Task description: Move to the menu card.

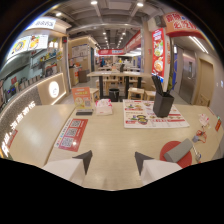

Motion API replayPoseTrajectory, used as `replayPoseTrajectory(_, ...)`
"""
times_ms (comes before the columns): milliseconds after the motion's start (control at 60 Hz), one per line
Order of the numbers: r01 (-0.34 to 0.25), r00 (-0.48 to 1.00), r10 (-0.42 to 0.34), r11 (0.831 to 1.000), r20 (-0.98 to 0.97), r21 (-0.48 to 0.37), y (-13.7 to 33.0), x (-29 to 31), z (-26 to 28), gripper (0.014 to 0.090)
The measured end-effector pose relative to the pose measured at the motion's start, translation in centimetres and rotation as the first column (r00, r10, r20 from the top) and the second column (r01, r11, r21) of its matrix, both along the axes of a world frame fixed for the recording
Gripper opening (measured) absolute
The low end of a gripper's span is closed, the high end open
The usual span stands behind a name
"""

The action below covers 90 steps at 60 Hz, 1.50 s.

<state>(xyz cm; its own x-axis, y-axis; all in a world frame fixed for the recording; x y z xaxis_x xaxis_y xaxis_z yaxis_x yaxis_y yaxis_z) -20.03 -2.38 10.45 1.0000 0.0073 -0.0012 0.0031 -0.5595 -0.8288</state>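
- Tongs [114, 159] stood wide, holding nothing, above the near counter [107, 140].
- Menu card [153, 114] lay far right, under a black chopstick holder [162, 103].

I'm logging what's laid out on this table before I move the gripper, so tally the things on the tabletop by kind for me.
Flat printed sheets: 2, the menu card and the red QR code sheet
Upright sign stands: 1, orange sign stand
Tissue packs: 1, tissue pack
Utensil holders: 1, black chopstick holder
Round red pads: 1, red pad with a grey block on it
Total: 6
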Motion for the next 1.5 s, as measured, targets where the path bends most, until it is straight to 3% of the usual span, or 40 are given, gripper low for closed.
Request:
replayPoseTrajectory(417,0.045,0.999,-0.044,0.999,0.03,-0.012,3.3,6.0,-0.5,0.0842)
replayPoseTrajectory(1100,-0.009,0.999,0.012,0.998,0.049,-0.064,25.1,10.4,-6.7,0.0843)
replayPoseTrajectory(1500,-0.007,0.999,0.01,0.996,0.032,-0.088,26.9,11.0,-8.2,0.0846)
